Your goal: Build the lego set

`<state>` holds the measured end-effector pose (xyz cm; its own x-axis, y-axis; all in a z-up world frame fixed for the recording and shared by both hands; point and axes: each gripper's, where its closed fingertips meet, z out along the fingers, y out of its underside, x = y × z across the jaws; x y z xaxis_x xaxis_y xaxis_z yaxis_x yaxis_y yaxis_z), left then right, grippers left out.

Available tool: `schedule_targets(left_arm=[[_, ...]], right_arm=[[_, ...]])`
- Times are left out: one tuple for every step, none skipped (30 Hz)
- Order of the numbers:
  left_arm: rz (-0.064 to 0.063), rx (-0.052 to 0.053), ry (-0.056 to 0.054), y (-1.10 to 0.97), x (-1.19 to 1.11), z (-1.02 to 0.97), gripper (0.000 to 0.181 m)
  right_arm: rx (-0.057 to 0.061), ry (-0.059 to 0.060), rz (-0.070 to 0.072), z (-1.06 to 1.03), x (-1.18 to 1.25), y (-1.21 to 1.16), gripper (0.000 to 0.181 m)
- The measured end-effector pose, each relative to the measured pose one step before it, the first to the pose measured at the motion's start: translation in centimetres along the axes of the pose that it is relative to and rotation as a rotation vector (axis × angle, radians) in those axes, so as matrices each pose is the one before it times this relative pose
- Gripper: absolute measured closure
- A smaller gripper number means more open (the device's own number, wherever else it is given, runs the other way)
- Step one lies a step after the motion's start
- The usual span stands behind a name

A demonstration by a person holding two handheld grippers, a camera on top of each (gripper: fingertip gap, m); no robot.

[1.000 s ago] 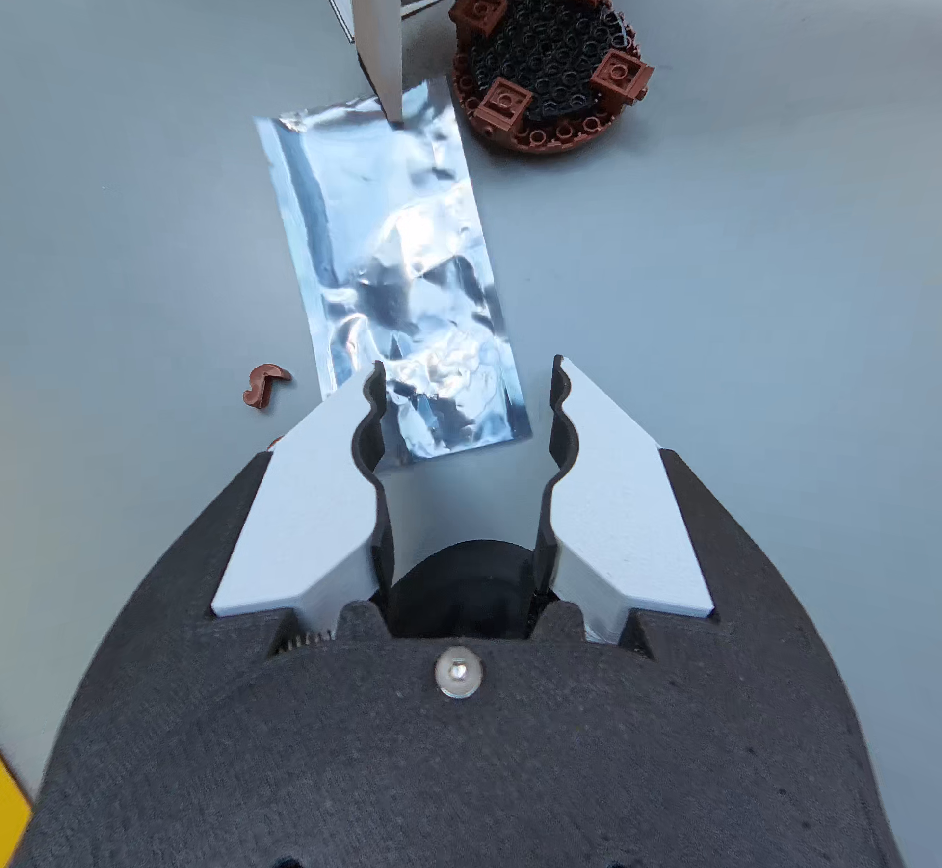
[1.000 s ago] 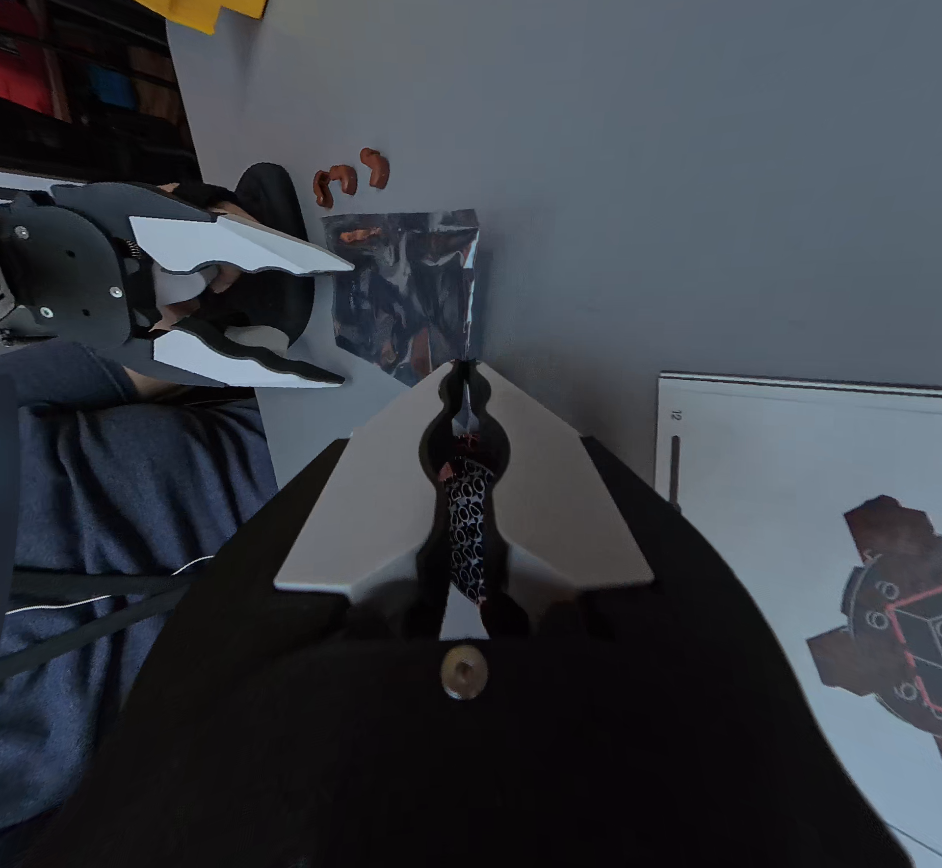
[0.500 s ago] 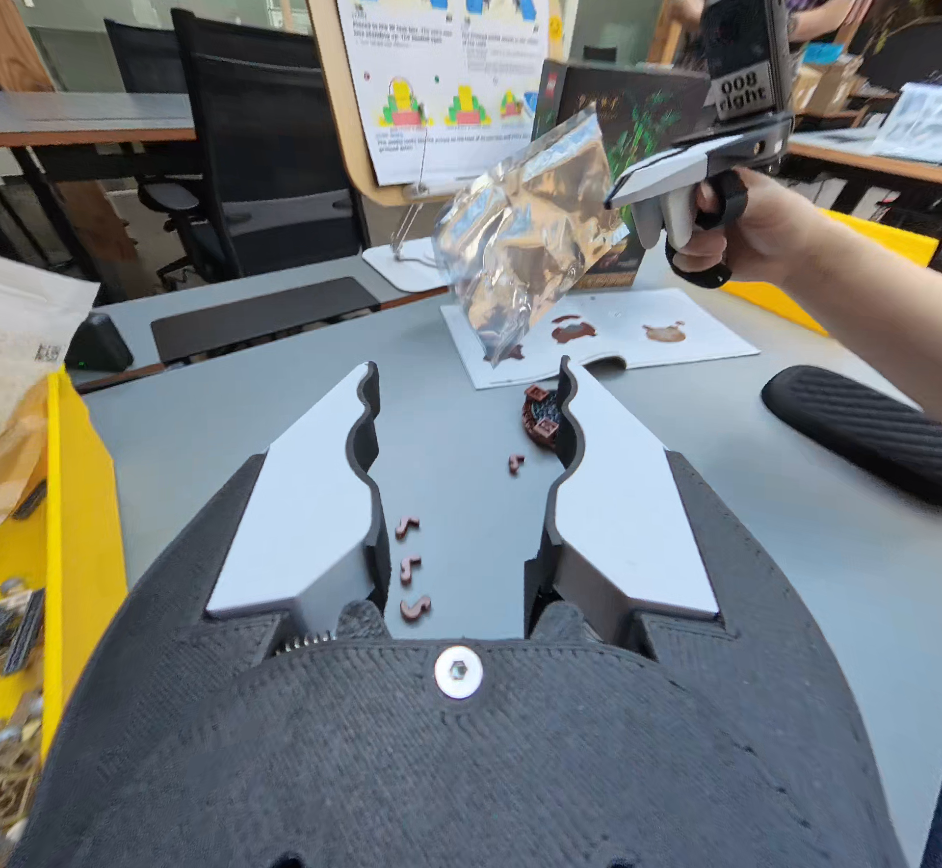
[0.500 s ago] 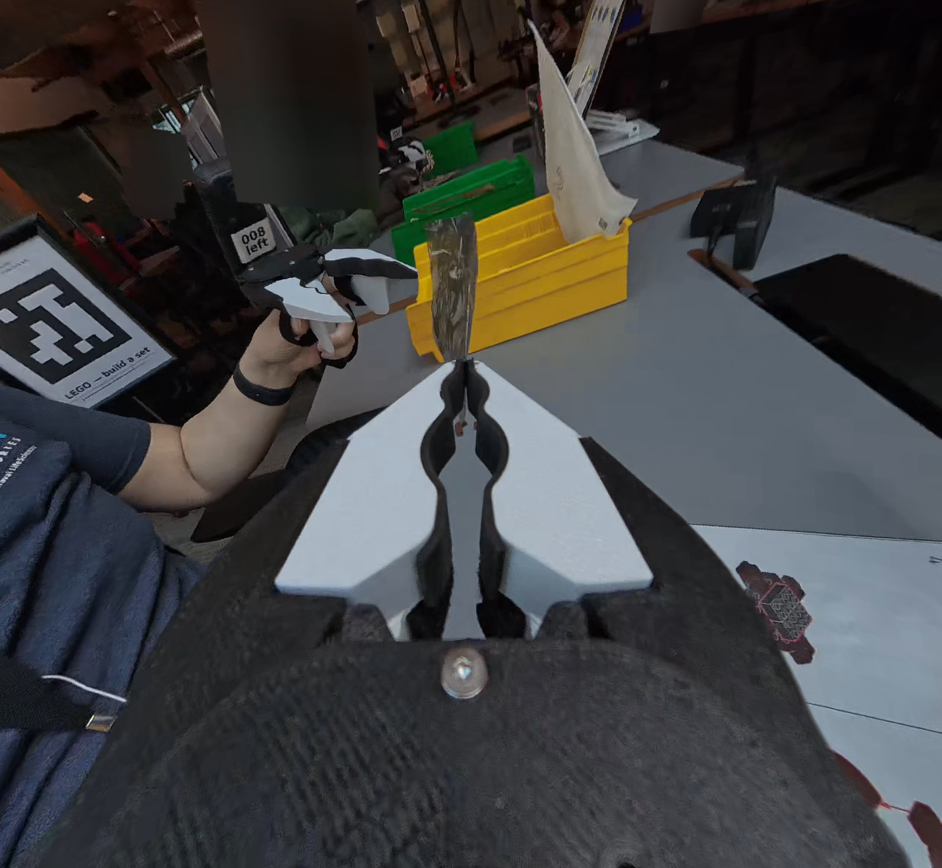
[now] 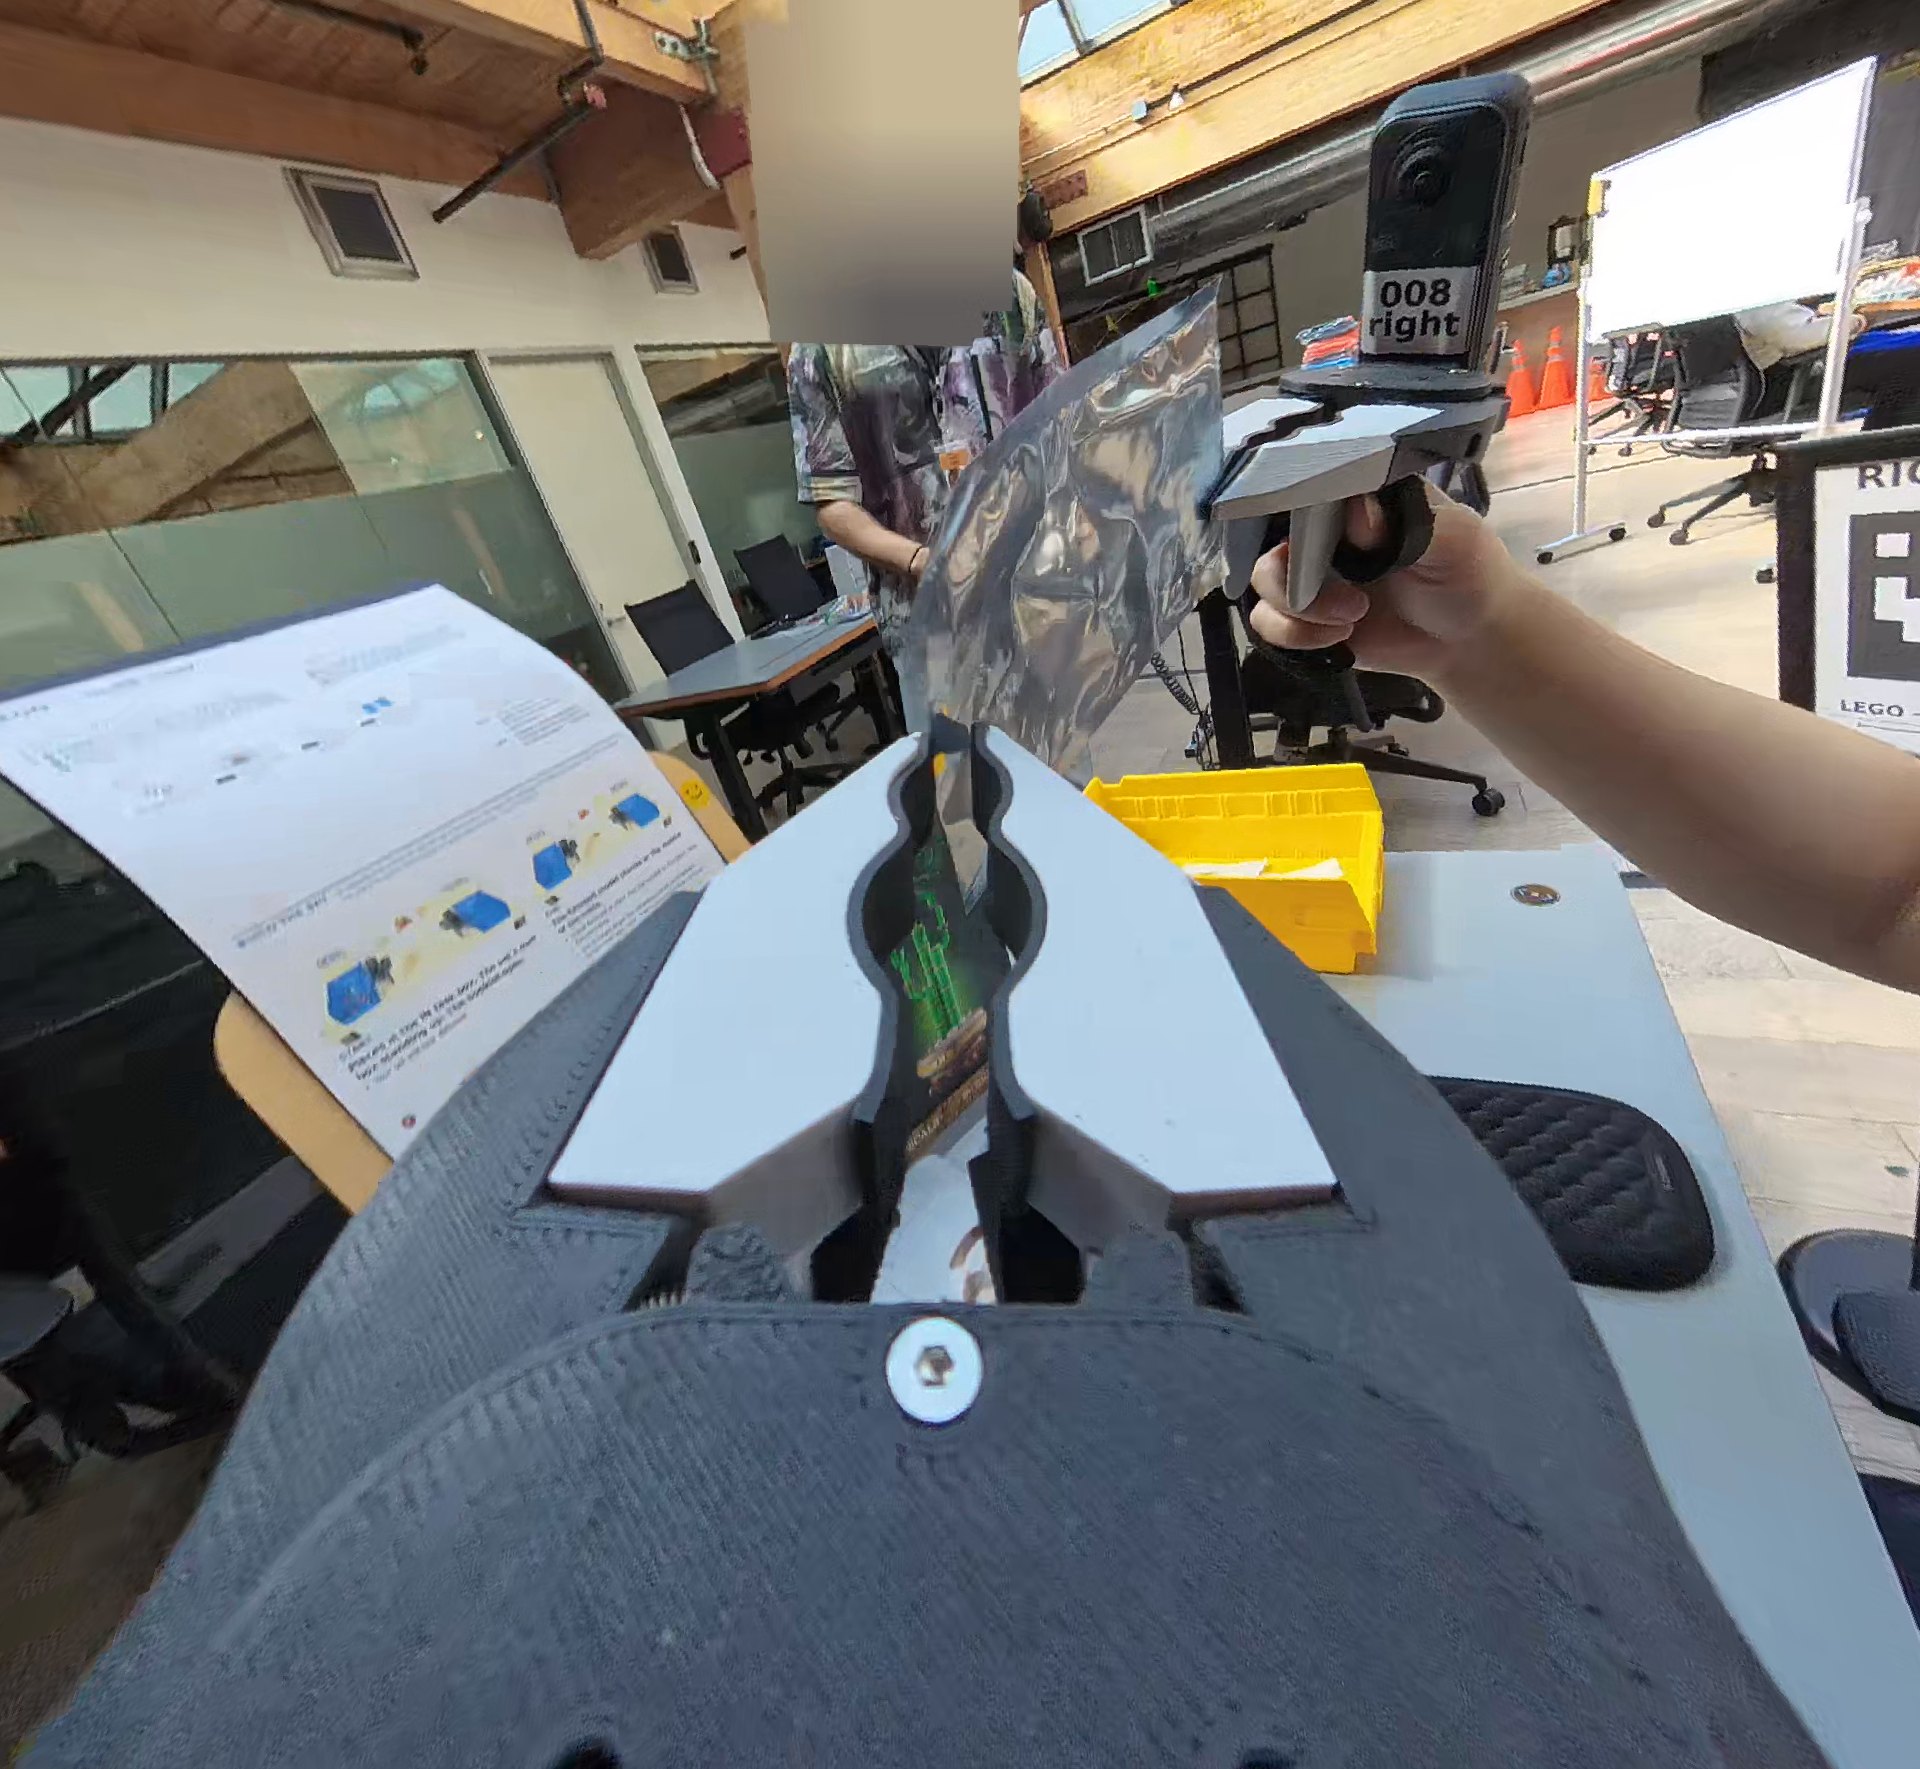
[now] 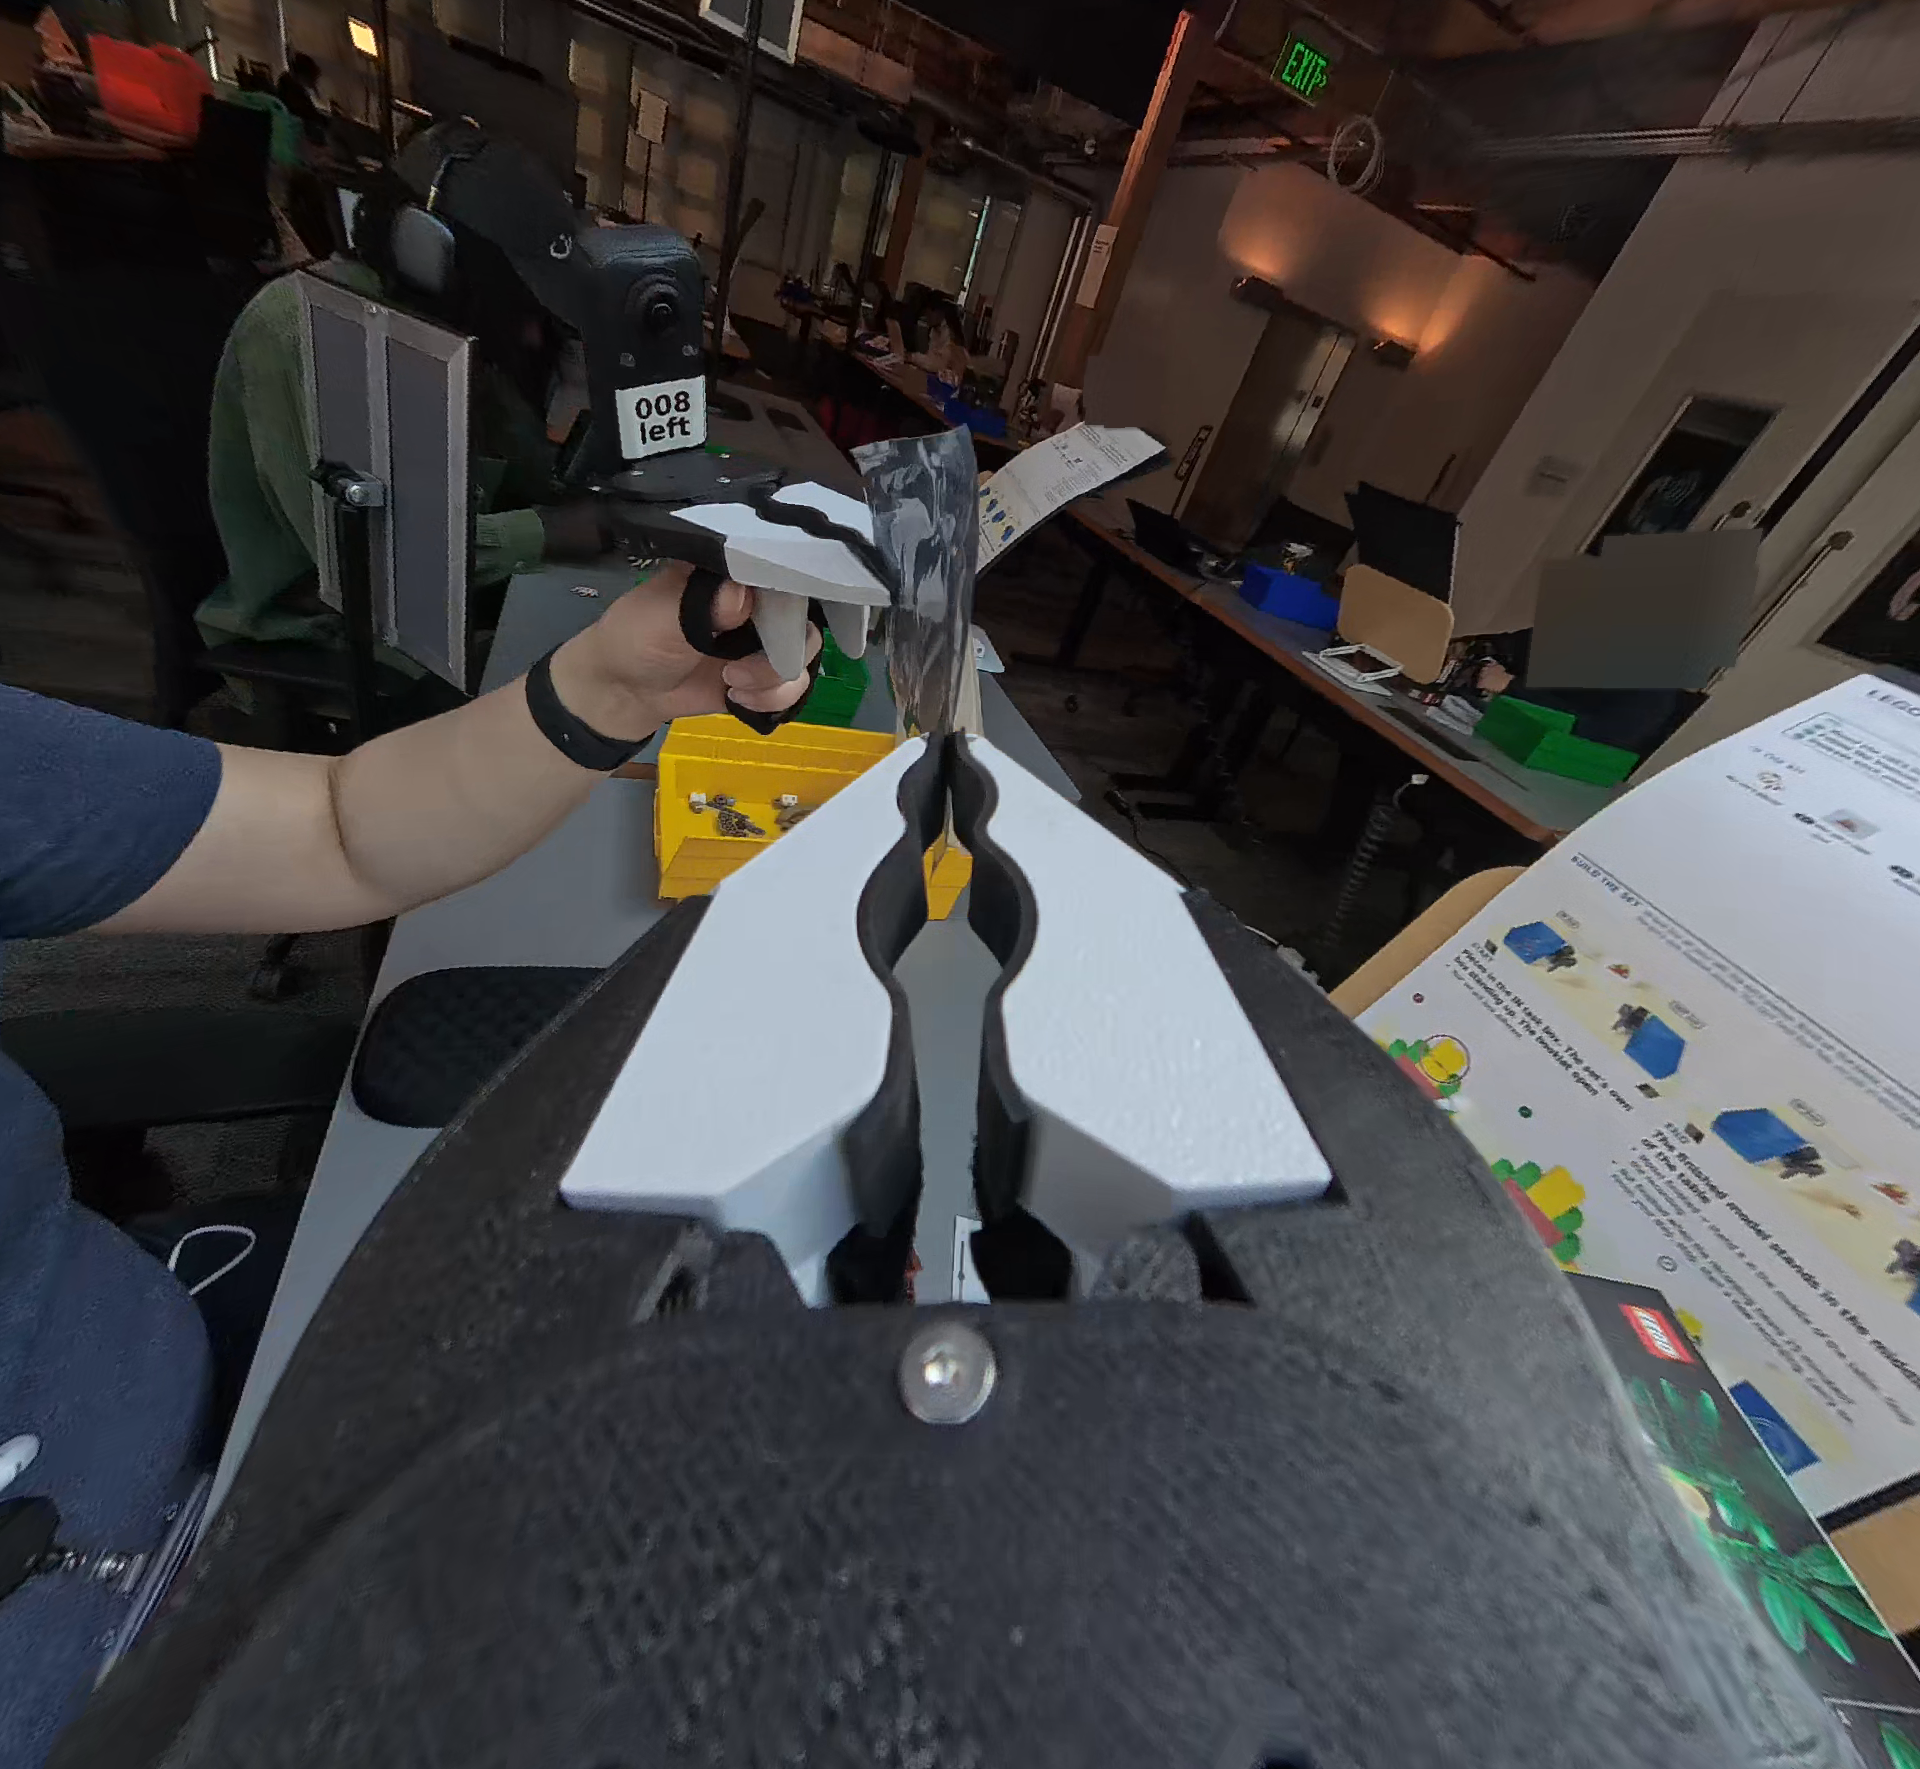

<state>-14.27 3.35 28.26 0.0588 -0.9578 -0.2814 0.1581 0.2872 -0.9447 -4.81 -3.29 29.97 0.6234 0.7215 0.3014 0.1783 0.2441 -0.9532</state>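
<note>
A crinkled clear plastic parts bag (image 5: 1060, 556) hangs in the air between both grippers, well above the table. My left gripper (image 5: 951, 740) is shut on one edge of the bag. My right gripper (image 6: 948, 745) is shut on another edge of the bag (image 6: 925, 566). In the left wrist view the right gripper (image 5: 1231, 446) pinches the bag's upper right side. In the right wrist view the left gripper (image 6: 878, 566) meets the bag from the left. The bag looks empty. The brown round Lego build and the loose brown pieces are out of view.
A yellow bin (image 5: 1247, 846) stands on the grey table (image 5: 1538, 992), and another yellow bin (image 6: 727, 815) with small parts shows below the left hand. An instruction sheet on a board (image 6: 1714, 1044), a Lego box (image 6: 1766, 1511) and a black wrist rest (image 5: 1569, 1179) lie nearby. A person stands behind. The grippers' ends are close to 12 cm from one another.
My left gripper, open half a second ago, has risen and shut on the bag. Both grippers have tilted further up, and the bag is now held by both.
</note>
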Motion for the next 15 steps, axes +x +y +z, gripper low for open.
schedule_targets(left_arm=[[0.019, 0.0177, 0.0132, -0.985, 0.546, 0.373, 0.179], [0.0142, 0.0132, 0.0102, -0.746, 0.514, 0.351, 0.18], [0.0117, 0.009, 0.0125, -0.509, 0.571, 0.349, 0.181], [0.0074, 0.0052, 0.0094, -0.314, 0.514, 0.345, 0.181], [0.006, 0.0042, 0.0084, -0.175, 0.465, 0.36, 0.181], [0.0048, 0.0019, 0.0081, -0.042, 0.415, 0.378, 0.181], [0.0022, -0.0057, 0.0065, 0.143, 0.316, 0.383, 0.181], [-0.0024, -0.011, 0.0038, 0.255, 0.18, 0.411, 0.181], [-0.0075, -0.0179, 0.0085, 0.382, 0.179, 0.467, 0.181], [-0.0112, -0.0295, 0.0143, 0.576, 0.19, 0.516, 0.181], [-0.0076, -0.0357, 0.0187, 0.667, 0.206, 0.579, 0.181], [0.0024, -0.0362, 0.0203, 0.703, 0.196, 0.626, 0.181], [0.0122, -0.0417, 0.0205, 0.764, 0.168, 0.703, 0.181], [0.0164, -0.0518, 0.0209, 0.884, 0.114, 0.801, 0.181], [0.0189, -0.0592, 0.0279, 0.938, 0.191, 0.911, 0.181]], right_arm=[[-0.0019, 0.0094, -0.0193, -0.729, -0.223, -0.81, 0.181], [0.0014, 0.0082, -0.0104, -0.652, -0.181, -0.584, 0.181], [-0.0011, 0.0079, -0.0044, -0.603, -0.107, -0.333, 0.181], [0.001, 0.0075, -0.0051, -0.572, -0.074, -0.183, 0.181], [0.0015, 0.0107, -0.0013, -0.547, 0.059, -0.013, 0.181], [0.0027, 0.0066, 0.007, -0.507, 0.114, 0.105, 0.181], [-0.0003, 0.0014, 0.0116, -0.459, 0.14, 0.276, 0.181], [-0.0046, 0.0015, 0.0101, -0.419, 0.213, 0.463, 0.181], [-0.0108, 0.0082, 0.0065, -0.403, 0.335, 0.668, 0.181], [-0.013, 0.0115, -0.0041, -0.428, 0.336, 0.773, 0.181], [-0.0242, 0.0414, -0.0154, -0.512, 0.709, 0.899, 0.175], [-0.0485, 0.0627, -0.0332, -0.583, 0.922, 1.092, 0.155], [-0.0639, 0.0549, -0.0546, -0.612, 0.725, 1.111, 0.14], [-0.0757, 0.0572, -0.0649, -0.561, 0.747, 1.045, 0.134], [-0.0716, 0.0338, -0.066, -0.361, 0.414, 0.8, 0.133]])
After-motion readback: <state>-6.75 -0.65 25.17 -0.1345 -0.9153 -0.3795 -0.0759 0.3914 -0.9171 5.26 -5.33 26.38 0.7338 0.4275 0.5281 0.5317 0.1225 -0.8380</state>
